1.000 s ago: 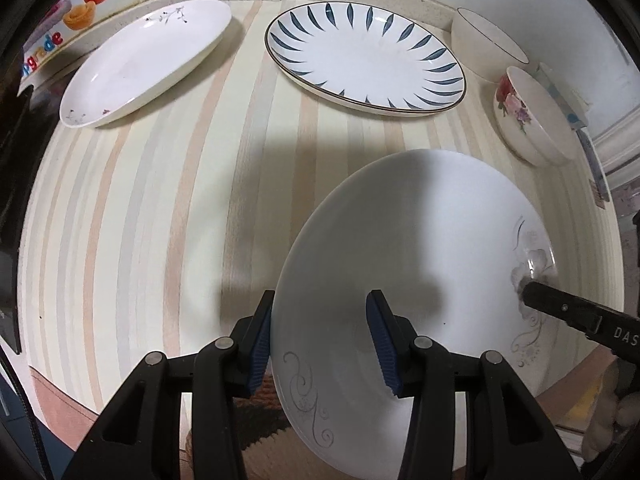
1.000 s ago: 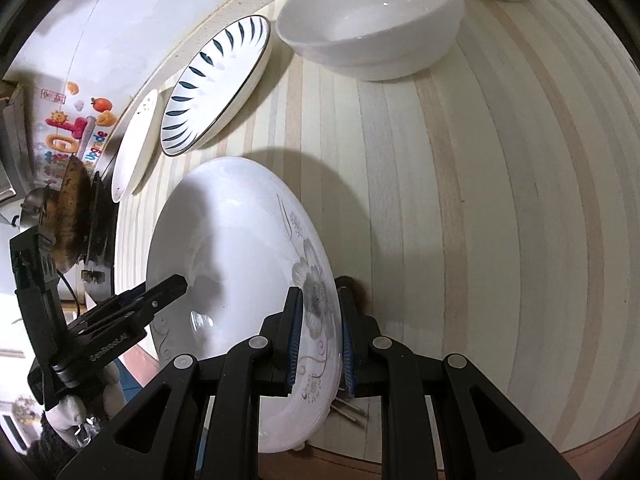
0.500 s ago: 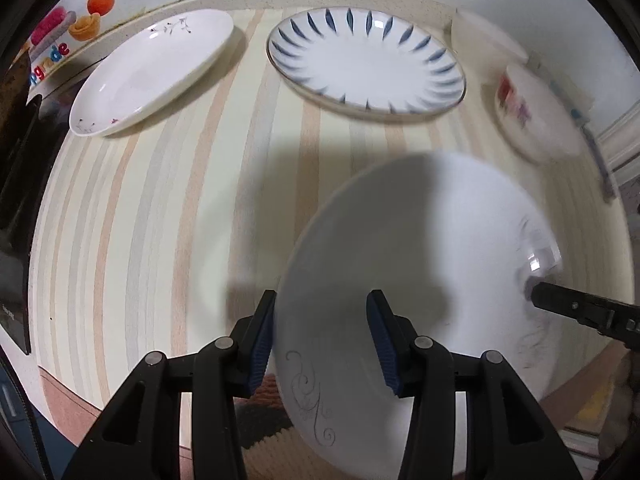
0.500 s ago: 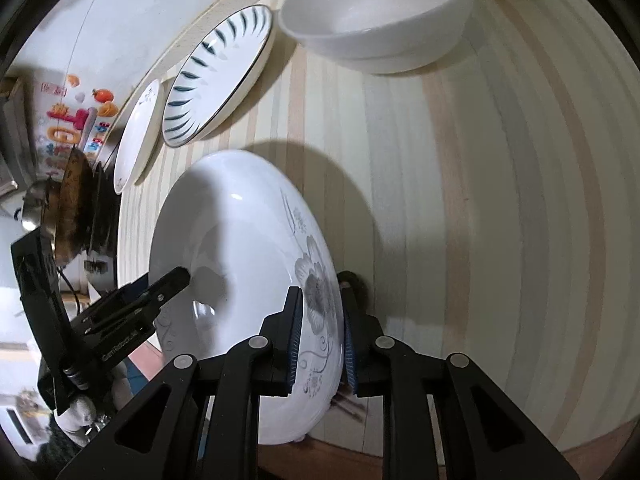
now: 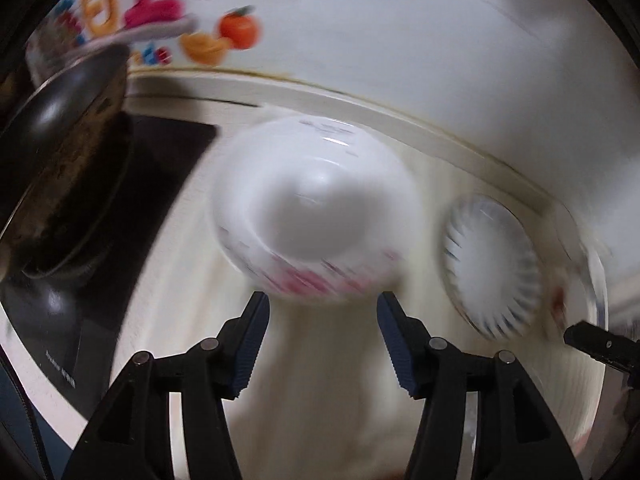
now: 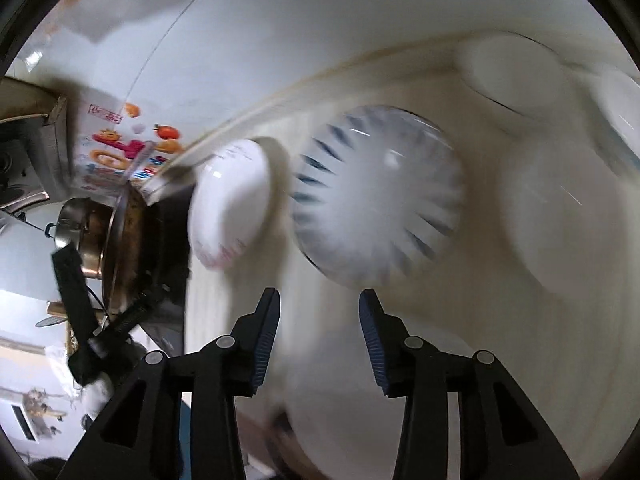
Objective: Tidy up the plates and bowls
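You can read very little here. On the wall sticker (image 5: 168,12), in your left wrist view, the pink letters "de" show at its lower edge beside the orange fruit pictures; the larger figures above are too blurred. A small white print on the black cooktop (image 5: 60,366) is illegible.

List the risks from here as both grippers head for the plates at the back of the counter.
1. Both views are motion-blurred, so the open left gripper may meet the white oval plate hard and chip it.
2. The dark pan stands close beside that plate; a wide approach could knock it.
3. The right gripper, also open and empty, nears the blue-patterned plate, close to its neighbour.
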Tool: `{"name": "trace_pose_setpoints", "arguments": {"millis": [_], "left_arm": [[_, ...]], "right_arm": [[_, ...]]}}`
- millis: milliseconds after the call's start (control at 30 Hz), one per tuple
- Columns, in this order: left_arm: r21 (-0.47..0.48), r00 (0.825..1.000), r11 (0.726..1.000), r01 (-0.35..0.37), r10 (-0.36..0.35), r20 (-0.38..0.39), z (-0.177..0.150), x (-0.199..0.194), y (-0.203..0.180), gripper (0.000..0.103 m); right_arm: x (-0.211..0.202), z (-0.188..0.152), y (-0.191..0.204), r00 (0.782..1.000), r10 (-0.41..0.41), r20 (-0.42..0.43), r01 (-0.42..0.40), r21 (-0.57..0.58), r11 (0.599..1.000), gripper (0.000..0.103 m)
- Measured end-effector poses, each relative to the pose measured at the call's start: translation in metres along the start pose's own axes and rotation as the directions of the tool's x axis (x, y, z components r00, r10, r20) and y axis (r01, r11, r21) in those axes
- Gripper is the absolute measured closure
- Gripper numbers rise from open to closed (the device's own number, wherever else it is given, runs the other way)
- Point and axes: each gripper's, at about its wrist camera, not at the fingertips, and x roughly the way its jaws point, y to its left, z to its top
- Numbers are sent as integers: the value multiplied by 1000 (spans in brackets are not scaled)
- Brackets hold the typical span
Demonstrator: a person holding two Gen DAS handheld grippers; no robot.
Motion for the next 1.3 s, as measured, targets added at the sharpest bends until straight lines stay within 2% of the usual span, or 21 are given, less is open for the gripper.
{"name": "trace_pose_setpoints", "arguments": {"millis": [100,200,400,467,533,567,700,967,1300], "left_arm": [[-41,999,998,-40,40,0,23,25,27,49],[-44,997,996,-83,83,7,38,44,37,49],[-54,994,992,-111,111,5,58,73,49,49],[-61,995,994,-95,95,-8,60,80,53,50],[-85,997,994,-73,72,-10,61,84,58,51],[-98,998,993,-68,69,0,60,84,61,54],[-125,998,990,-66,68,15,59,80,66,71],[-127,998,990,-53,56,22,53,74,63,72],[-84,998,996,-33,38,53,52,46,45,72]], "right_arm": [[50,42,30,1000,13,-9,-13,-24,1000,59],[103,80,49,999,12,-36,-13,-29,999,59],[172,126,61,999,-1,-55,-1,-41,999,59],[186,134,59,998,-3,-66,0,-36,999,60],[198,139,56,996,7,-84,-9,-30,999,71],[203,140,55,996,4,-90,-7,-30,1000,74],[205,138,57,996,37,-84,-42,-57,997,93],[201,135,63,997,-7,-73,-1,-120,993,92],[166,123,61,998,6,-58,-14,-135,991,92]]}}
